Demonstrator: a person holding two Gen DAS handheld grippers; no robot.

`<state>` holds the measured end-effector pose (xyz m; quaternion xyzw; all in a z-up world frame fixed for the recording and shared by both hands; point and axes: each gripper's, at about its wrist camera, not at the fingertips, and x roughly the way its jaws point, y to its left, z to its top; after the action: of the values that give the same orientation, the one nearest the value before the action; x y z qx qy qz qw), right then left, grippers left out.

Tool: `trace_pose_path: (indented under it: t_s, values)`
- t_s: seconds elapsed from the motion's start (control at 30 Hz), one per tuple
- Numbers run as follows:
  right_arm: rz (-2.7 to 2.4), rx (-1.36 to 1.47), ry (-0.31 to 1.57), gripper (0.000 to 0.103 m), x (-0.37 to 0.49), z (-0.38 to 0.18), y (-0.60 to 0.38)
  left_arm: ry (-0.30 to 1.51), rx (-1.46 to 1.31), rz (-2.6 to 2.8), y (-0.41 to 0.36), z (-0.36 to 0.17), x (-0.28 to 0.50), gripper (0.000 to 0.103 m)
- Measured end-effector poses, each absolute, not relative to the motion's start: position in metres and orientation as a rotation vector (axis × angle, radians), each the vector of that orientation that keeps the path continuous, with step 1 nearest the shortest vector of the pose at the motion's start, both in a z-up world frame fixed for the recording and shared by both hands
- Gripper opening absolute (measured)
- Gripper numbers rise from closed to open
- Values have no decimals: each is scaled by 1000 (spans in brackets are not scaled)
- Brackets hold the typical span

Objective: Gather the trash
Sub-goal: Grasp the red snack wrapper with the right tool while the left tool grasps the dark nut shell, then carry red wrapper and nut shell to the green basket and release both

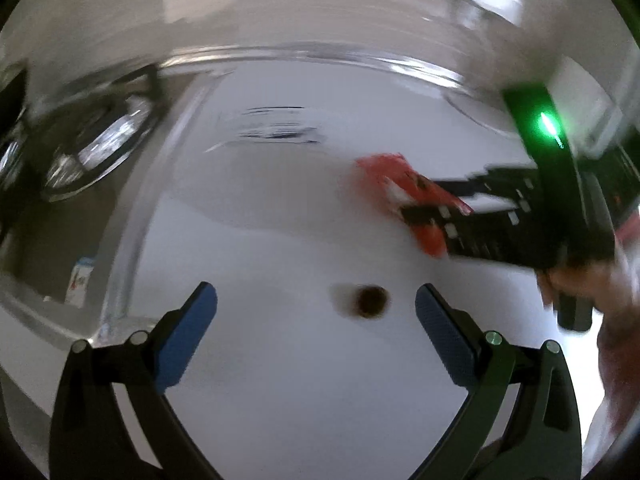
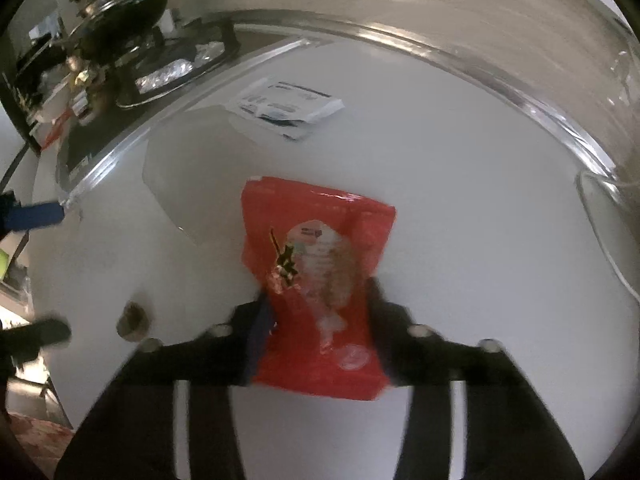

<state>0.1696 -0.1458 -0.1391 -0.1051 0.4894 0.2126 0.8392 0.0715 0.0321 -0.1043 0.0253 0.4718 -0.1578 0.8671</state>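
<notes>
The right tool [image 2: 320, 320] is clamped on a red snack wrapper [image 2: 320, 280], its two fingers pressed against the packet's lower sides so that most of the wrapper sticks out ahead of them above the white worktop [image 2: 480, 240]. The left tool [image 1: 316, 312] is spread wide and holds nothing; a small brown scrap [image 1: 370, 301] lies on the worktop between its blue pads [image 1: 188, 328], nearer the right-hand one. Taking the red wrapper as the mark, the brown scrap sits to its left and slightly nearer the person in the right wrist view, and a flat white packet with dark print [image 2: 286, 108] lies beyond it, toward the far edge where a metal strip [image 2: 440, 56] borders the worktop. To the far left of the wrapper, past the worktop's edge, dark cookware [image 2: 120, 12] stands on a stove, blurred. As I judge it, the collecting is only under way: one piece is in hand, and the scrap and the white packet remain to be picked up. No bin, bag or other container for the trash shows in either view, so where the wrapper will go cannot be told.
</notes>
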Motion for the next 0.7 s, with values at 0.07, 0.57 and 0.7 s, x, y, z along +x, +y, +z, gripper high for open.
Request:
trace_pose_path:
  t_s: [0.07,0.57,0.7]
  values:
    - [456,-181,1041,33,167,-138,-154,980,90,-362,22,-109,67,85]
    - [460,-86,1029,29,157,-135,-175,1032,133,-418,-3,-138,80,25]
    - [456,-77,1018,29,155,-132,-175,1008,148,-438,-9,-137,78,24]
